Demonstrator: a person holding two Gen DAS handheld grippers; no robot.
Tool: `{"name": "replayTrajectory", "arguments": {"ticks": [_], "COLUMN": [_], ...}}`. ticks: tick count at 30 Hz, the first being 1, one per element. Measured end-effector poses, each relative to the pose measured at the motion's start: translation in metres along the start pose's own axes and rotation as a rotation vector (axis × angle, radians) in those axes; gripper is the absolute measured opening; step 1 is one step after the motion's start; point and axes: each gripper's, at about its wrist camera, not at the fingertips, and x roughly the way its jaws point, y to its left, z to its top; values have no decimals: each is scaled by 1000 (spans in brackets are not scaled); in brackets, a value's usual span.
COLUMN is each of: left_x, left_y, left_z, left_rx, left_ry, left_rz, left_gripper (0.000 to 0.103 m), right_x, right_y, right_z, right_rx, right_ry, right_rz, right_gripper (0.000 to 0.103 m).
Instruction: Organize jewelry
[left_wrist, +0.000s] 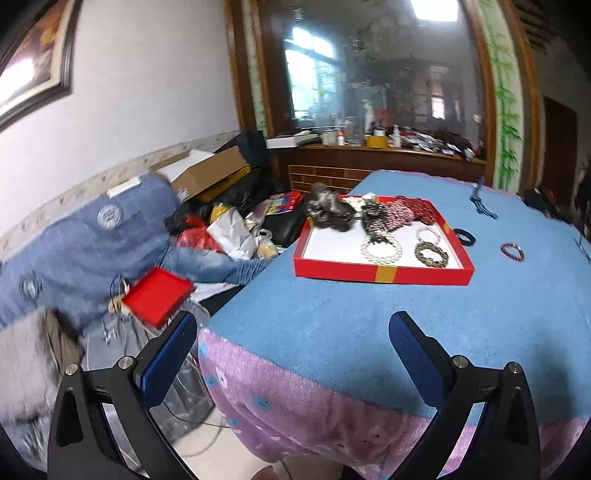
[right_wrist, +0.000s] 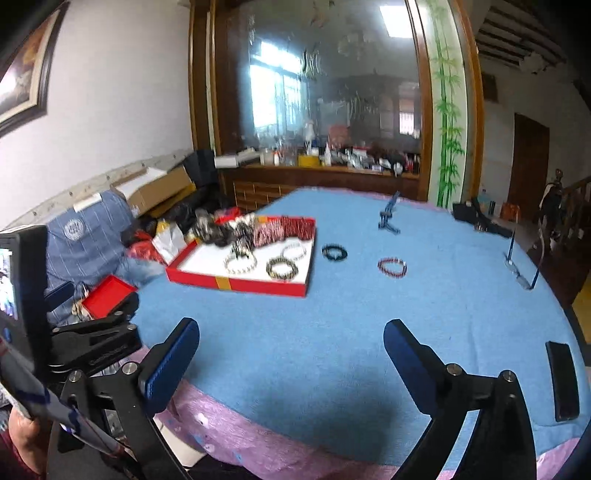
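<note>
Both the left gripper (left_wrist: 293, 345) and right gripper (right_wrist: 291, 350) hover with blue-padded fingers spread wide, holding nothing. The shallow red cardboard tray (right_wrist: 236, 283) holds beaded bracelets; a black bracelet (right_wrist: 334, 253) and what looks like a red-beaded bracelet (right_wrist: 392, 267) lie just beside it on the blue tablecloth (right_wrist: 332, 332).

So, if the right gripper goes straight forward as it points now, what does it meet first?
Probably nothing at first: the right gripper is open above bare blue cloth. Farther along lie the black bracelet and the red tray, though depth is unclear.
</note>
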Motion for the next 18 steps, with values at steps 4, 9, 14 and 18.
{"name": "replayTrajectory", "arguments": {"ticks": [4, 9, 14, 18], "left_x": [7, 7, 7, 6], "left_y": [-5, -10, -3, 0], "left_z": [-7, -19, -20, -21], "left_rx": [32, 69, 14, 6], "left_ry": [38, 63, 64, 57], "left_rz": [31, 31, -1, 7], "left_gripper": [103, 103, 103, 103], "right_x": [7, 8, 12, 14], "right_y": [7, 19, 20, 18], "right_z": [-7, -16, -16, -17], "right_rx": [-27, -60, -76, -62], "right_ry": [44, 55, 53, 65], "right_rz": [-4, -7, -32, -30], "right_gripper": [102, 102, 102, 102]}}
